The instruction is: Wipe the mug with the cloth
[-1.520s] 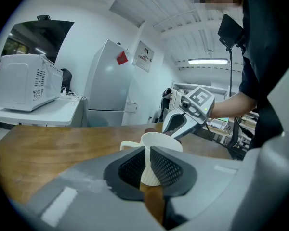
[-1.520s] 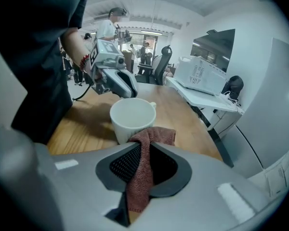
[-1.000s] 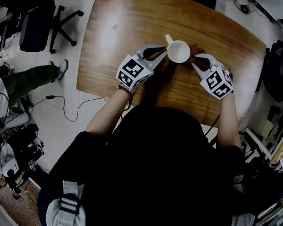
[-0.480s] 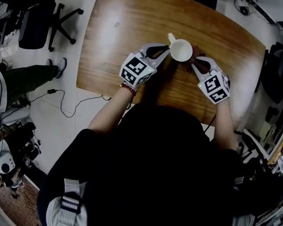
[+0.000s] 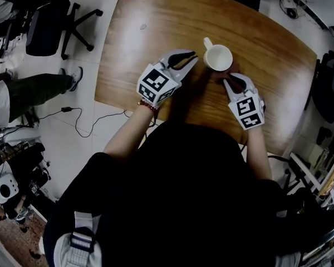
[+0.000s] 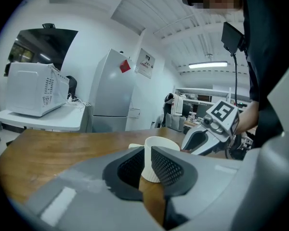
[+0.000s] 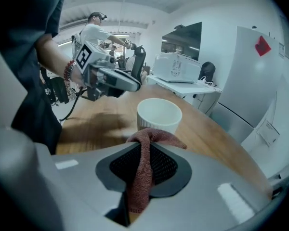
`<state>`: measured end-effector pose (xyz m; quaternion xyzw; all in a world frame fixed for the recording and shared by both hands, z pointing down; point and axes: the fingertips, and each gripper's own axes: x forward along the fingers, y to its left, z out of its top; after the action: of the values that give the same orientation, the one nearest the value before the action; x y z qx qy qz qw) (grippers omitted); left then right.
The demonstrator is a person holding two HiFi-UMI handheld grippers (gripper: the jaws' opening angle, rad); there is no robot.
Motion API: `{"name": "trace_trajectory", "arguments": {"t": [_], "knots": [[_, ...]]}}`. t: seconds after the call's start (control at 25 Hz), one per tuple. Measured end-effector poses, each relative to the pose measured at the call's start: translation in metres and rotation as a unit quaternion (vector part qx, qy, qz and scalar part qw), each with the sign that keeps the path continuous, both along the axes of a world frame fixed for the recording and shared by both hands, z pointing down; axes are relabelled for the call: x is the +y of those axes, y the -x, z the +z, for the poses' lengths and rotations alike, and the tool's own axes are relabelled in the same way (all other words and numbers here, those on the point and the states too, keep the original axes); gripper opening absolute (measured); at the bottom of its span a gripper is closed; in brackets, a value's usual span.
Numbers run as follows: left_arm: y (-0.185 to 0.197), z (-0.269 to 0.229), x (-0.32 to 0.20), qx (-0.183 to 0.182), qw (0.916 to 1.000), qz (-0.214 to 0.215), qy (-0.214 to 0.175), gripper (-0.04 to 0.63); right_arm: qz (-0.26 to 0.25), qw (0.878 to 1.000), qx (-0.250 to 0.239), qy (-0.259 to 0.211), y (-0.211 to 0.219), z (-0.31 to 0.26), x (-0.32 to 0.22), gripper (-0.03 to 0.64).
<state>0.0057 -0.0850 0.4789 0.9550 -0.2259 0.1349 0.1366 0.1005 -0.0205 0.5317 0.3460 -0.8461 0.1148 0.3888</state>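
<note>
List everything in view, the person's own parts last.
table: 1, brown wood, under the mug and both claws
mug: 1, white, upright on the table ahead of both claws
cloth: 1, reddish-brown, pinched in the right claw
chair: 1, black, on the floor left of the table
cable: 1, black, on the floor by the table
microwave: 1, white, on a counter beyond the table
fridge: 1, pale grey, beside that counter
left claw: 1, grey, jaws nearly together, empty, left of the mug
right claw: 1, grey, shut on the cloth, near the mug's right side
</note>
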Motion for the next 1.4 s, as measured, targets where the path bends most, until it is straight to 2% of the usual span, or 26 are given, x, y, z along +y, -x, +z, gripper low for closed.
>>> {"name": "trace_trajectory", "arguments": {"t": [0.2,0.4,0.68,0.88,1.4], "knots": [[0.021,-0.010,0.009,-0.008,0.9999,-0.010,-0.008,0.034,0.027,0.999,0.021,0.011,0.000,0.028,-0.003,0.057],[0.035,-0.019,0.014,0.003,0.9997,-0.015,-0.019,0.034,0.067,0.997,0.035,0.009,0.001,0.030,-0.007,0.057],[0.050,-0.017,0.017,0.006,0.9996,-0.023,-0.015,0.034,0.124,0.992,-0.010,-0.013,0.010,-0.007,0.002,0.058],[0.059,-0.022,0.019,0.008,0.9994,-0.026,-0.020,0.034,0.140,0.989,-0.048,-0.001,0.027,-0.025,0.006,0.058],[0.081,-0.017,0.041,0.004,0.9992,-0.039,-0.013,0.034,0.155,0.987,-0.024,0.031,0.039,0.022,-0.001,0.058]]}}
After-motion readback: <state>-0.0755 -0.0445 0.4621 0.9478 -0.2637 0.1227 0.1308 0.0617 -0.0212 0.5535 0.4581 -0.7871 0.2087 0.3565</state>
